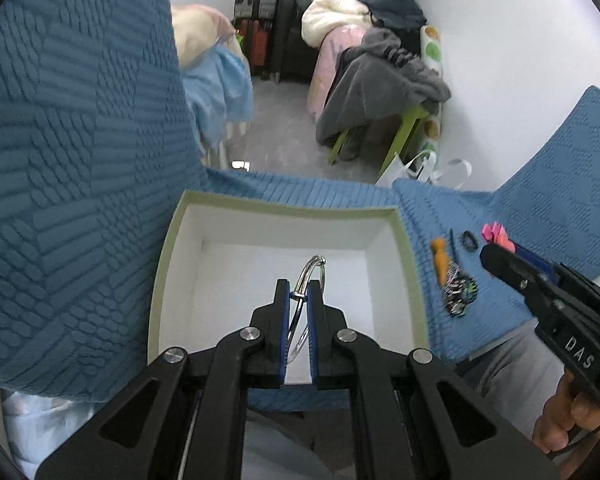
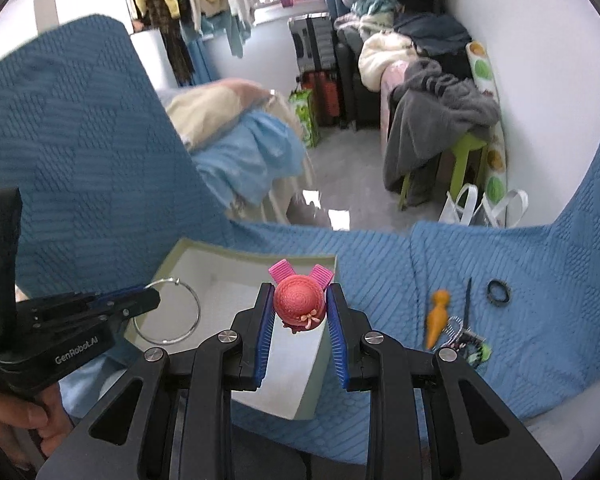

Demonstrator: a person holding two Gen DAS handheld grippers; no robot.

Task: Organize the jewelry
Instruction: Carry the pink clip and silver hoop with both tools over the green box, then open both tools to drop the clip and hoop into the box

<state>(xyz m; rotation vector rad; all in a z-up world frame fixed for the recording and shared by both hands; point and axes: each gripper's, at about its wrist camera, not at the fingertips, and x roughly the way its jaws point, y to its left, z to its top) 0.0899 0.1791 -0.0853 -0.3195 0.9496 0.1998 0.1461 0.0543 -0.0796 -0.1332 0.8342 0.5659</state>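
Note:
An open pale-green box with a white inside sits on a blue quilt; it also shows in the right wrist view. My left gripper is shut on a silver ring bangle and holds it over the box's inside; the bangle shows in the right wrist view too. My right gripper is shut on a pink hat-shaped hair clip above the box's right side. On the quilt to the right lie an orange carrot clip, a black hair tie and a patterned scrunchie.
The blue quilt covers the seat and rises at the left and right. Beyond its edge is a grey floor with a green stool under piled clothes, suitcases, bedding and a white bag.

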